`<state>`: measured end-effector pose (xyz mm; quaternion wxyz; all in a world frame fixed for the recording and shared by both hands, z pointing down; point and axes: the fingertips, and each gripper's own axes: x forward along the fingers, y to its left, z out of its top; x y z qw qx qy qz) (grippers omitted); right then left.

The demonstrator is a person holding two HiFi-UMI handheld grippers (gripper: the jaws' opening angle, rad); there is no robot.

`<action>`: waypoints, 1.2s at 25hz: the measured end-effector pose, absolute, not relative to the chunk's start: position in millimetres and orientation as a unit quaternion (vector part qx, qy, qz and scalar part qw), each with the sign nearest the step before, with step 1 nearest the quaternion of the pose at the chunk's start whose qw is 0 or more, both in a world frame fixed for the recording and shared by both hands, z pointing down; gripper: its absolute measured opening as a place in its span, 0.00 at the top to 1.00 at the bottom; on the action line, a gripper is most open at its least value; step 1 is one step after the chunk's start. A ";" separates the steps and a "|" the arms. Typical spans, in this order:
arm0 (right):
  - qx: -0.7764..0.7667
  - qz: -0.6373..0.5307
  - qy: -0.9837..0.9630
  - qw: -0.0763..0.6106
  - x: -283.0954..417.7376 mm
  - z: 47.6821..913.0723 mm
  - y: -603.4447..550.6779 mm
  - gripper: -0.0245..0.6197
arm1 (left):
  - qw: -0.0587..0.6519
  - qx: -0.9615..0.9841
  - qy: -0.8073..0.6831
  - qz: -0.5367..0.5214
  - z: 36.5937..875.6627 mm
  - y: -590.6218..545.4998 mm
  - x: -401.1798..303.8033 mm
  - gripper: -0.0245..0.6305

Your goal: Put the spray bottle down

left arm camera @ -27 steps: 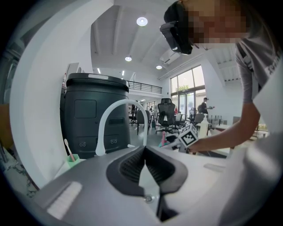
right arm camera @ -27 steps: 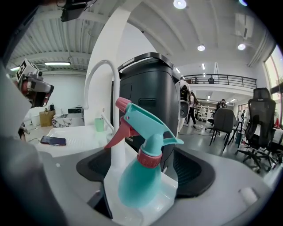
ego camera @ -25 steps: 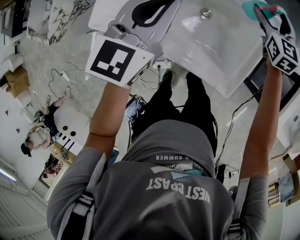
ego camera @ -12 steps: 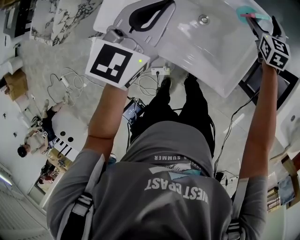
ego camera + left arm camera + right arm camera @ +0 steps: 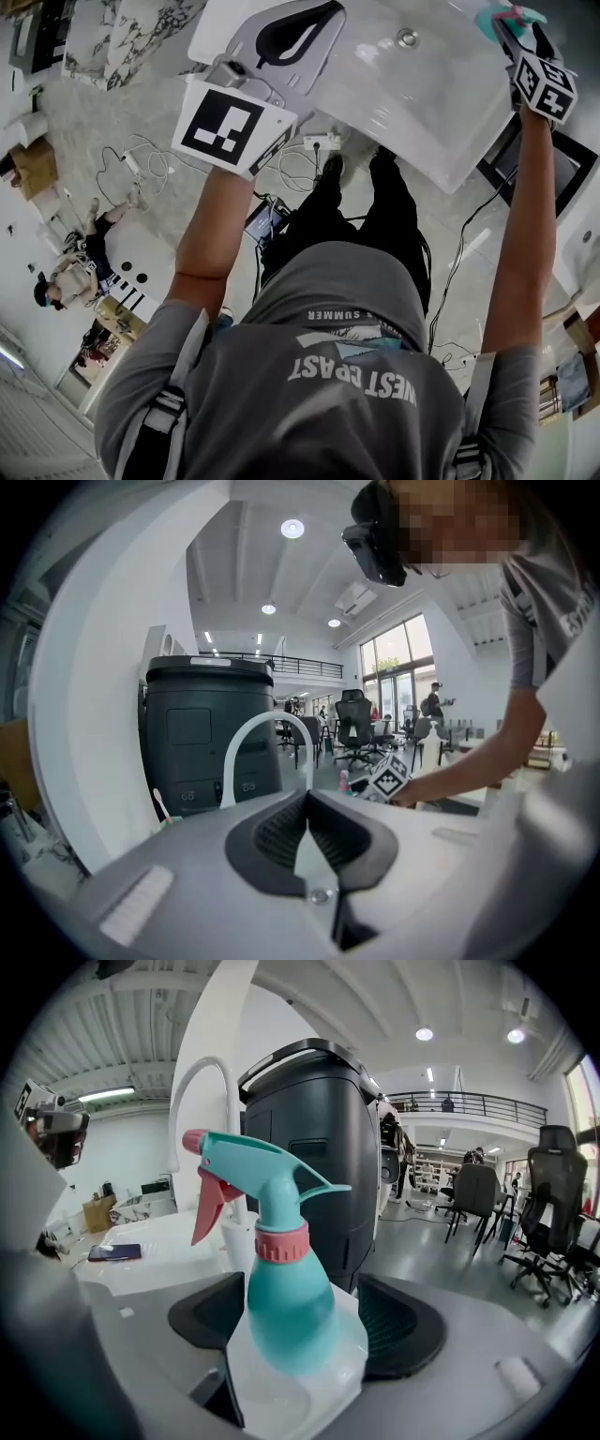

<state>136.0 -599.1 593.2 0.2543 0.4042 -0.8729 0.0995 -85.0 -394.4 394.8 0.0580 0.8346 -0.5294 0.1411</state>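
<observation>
A teal spray bottle [image 5: 286, 1307] with a pink trigger and collar stands upright between the jaws of my right gripper [image 5: 305, 1318], on a white surface. The jaws have just been closing, with the bottle between them; a gap still shows on its right side. In the head view the right gripper [image 5: 516, 33] is at the sink's far right corner, and the spray bottle [image 5: 497, 17] pokes out beyond it. My left gripper [image 5: 300, 28] hovers over the sink's left rim, shut and holding nothing; the left gripper [image 5: 307, 799] shows pads that meet at the tips.
The white sink [image 5: 422, 84] has a drain [image 5: 407, 38]. A white arched faucet [image 5: 267, 726] rises behind it, in front of a tall dark bin [image 5: 206, 724]. A phone [image 5: 114, 1252] lies on the white counter. Cables trail on the floor [image 5: 141, 155].
The right gripper has sunk a little toward the sink's corner, the bottle still between its jaws. The left gripper stays about where it was over the sink's rim.
</observation>
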 end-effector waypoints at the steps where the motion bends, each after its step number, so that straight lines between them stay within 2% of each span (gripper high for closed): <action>1: 0.404 0.100 -0.873 0.256 136.7 593.4 -597.7 0.36 | 0.057 0.834 -0.530 0.141 393.3 -394.7 -85.6 0.96; 13: 0.405 0.101 -0.871 0.259 144.6 574.6 -578.3 0.36 | 0.043 0.834 -0.533 0.135 368.4 -386.1 -88.7 0.96; 17: 0.411 0.096 -0.871 0.250 151.7 548.8 -567.0 0.40 | 0.034 0.835 -0.534 0.128 351.4 -381.4 -89.8 0.96; 22: 0.432 0.096 -0.870 0.219 159.5 502.4 -544.9 0.58 | 0.018 0.836 -0.536 0.117 327.6 -367.2 -94.3 0.96; 27: 0.437 0.094 -0.877 0.173 157.3 449.9 -508.9 0.94 | 0.006 0.837 -0.536 0.110 305.7 -343.9 -103.3 0.96; 30: 0.433 0.084 -0.886 0.144 152.3 409.8 -485.1 0.96 | -0.003 0.837 -0.538 0.104 290.4 -328.4 -108.9 0.96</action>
